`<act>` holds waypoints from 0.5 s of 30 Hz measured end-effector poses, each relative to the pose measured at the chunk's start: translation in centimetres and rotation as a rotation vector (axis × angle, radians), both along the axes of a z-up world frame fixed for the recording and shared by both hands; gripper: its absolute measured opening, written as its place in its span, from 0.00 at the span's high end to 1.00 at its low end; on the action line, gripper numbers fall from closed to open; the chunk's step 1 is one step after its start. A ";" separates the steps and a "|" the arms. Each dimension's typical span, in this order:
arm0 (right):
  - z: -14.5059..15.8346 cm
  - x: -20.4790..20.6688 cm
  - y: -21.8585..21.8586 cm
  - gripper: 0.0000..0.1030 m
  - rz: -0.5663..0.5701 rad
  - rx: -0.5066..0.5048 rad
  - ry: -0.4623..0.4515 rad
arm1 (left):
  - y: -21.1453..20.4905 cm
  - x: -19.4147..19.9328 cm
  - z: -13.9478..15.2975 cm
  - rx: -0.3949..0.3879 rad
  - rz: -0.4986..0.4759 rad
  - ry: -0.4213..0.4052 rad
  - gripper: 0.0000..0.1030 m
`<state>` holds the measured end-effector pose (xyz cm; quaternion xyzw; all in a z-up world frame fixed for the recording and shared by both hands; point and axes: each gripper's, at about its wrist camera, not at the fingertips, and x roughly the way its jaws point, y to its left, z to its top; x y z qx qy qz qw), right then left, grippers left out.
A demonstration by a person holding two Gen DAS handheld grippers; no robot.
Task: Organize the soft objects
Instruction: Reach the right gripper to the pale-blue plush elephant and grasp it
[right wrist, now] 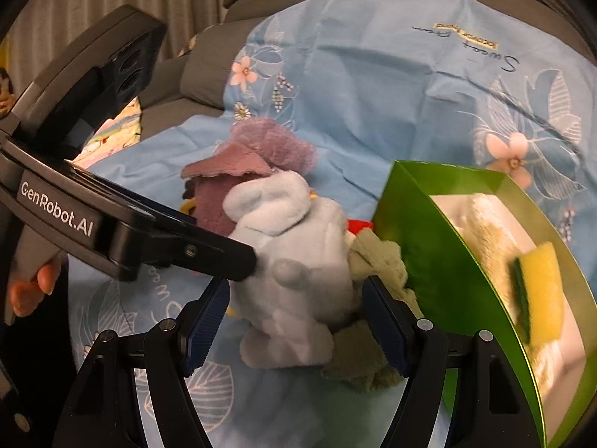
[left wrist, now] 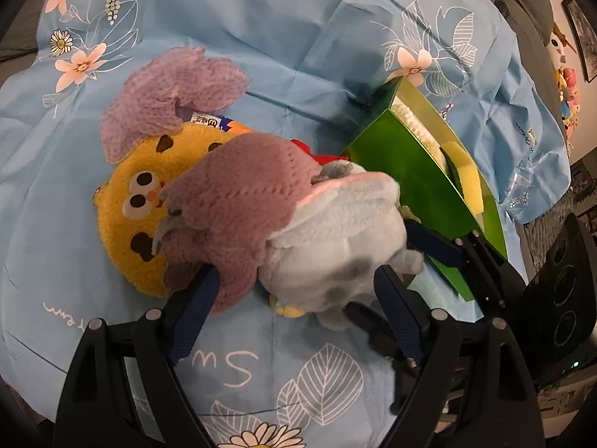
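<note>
Left wrist view: the left gripper clamps the pale plush toy beside the green box. The right gripper squeezes that toy too.

plush toy: fuzzy fabric | box: glossy card | sheet: creased matt cloth

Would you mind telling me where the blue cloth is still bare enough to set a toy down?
The blue cloth is bare beyond the purple net and toward the camera, short of the grey plush. It is crowded between the yellow plush and the green box, where both grippers work.
</note>
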<state>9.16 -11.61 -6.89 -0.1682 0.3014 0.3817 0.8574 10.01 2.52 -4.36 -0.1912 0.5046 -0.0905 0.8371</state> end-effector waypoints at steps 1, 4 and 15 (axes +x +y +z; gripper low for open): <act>-0.2 0.2 0.2 0.28 0.006 -0.001 0.005 | -0.1 0.1 -0.1 0.002 0.001 0.000 0.18; -0.6 0.8 0.6 0.28 0.013 -0.009 0.012 | -0.1 0.4 -0.5 -0.006 0.007 0.005 0.18; -1.2 0.8 -0.5 0.40 -0.035 0.097 0.065 | -0.1 0.5 -1.2 -0.072 -0.012 0.002 0.23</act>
